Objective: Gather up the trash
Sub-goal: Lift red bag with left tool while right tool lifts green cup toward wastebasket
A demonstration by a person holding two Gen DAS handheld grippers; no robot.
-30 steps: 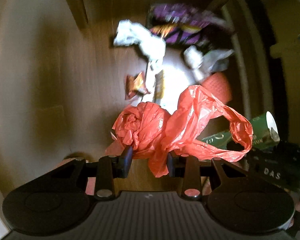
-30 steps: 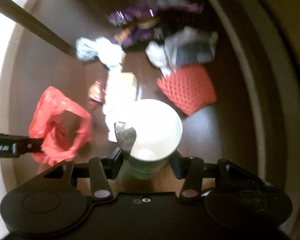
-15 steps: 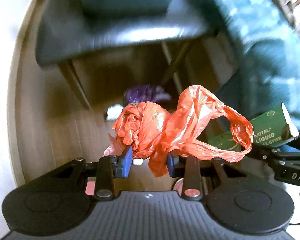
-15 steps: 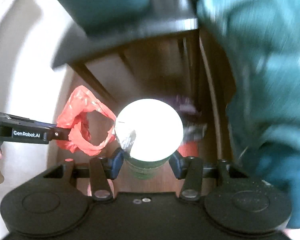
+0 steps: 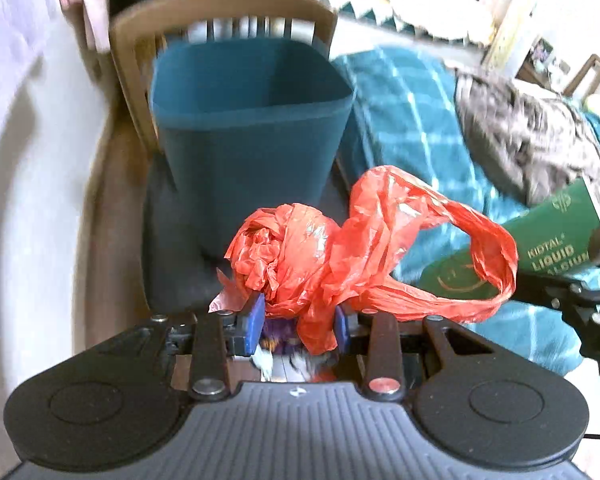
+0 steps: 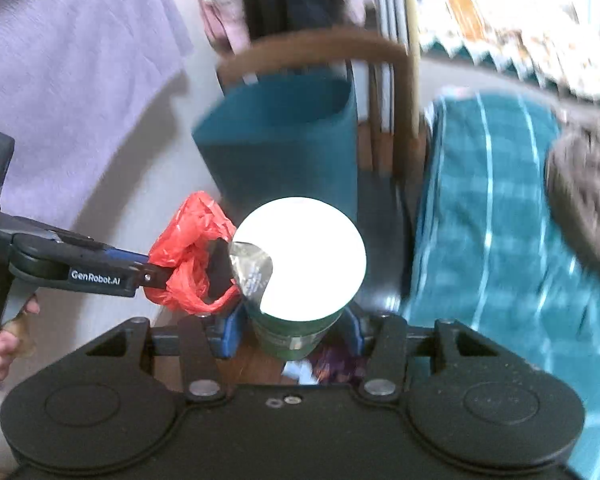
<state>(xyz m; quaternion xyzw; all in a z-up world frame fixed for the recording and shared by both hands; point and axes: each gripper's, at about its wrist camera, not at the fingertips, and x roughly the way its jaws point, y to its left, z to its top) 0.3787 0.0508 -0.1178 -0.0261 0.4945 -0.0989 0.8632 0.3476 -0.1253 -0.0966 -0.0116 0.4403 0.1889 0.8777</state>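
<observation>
My left gripper (image 5: 298,322) is shut on a crumpled red plastic bag (image 5: 340,248), held up in front of a teal waste bin (image 5: 248,136) that stands on a chair seat. My right gripper (image 6: 292,334) is shut on a green paper cup (image 6: 296,332) with a white inside and a torn foil lid (image 6: 252,268). The cup also shows at the right of the left wrist view (image 5: 540,256). In the right wrist view the bin (image 6: 284,148) is straight ahead and the left gripper (image 6: 156,276) with the red bag (image 6: 188,248) is just left of the cup.
The bin sits on a dark-seated wooden chair (image 5: 220,4). A bed with a teal checked cover (image 5: 412,120) and a brown patterned blanket (image 5: 532,132) lies to the right. A white wall and hanging lilac cloth (image 6: 72,80) are on the left. More trash lies on the floor below (image 6: 320,364).
Both grippers have risen from the floor litter with the bag and cup in them. They now face the teal bin on the chair at its height.
</observation>
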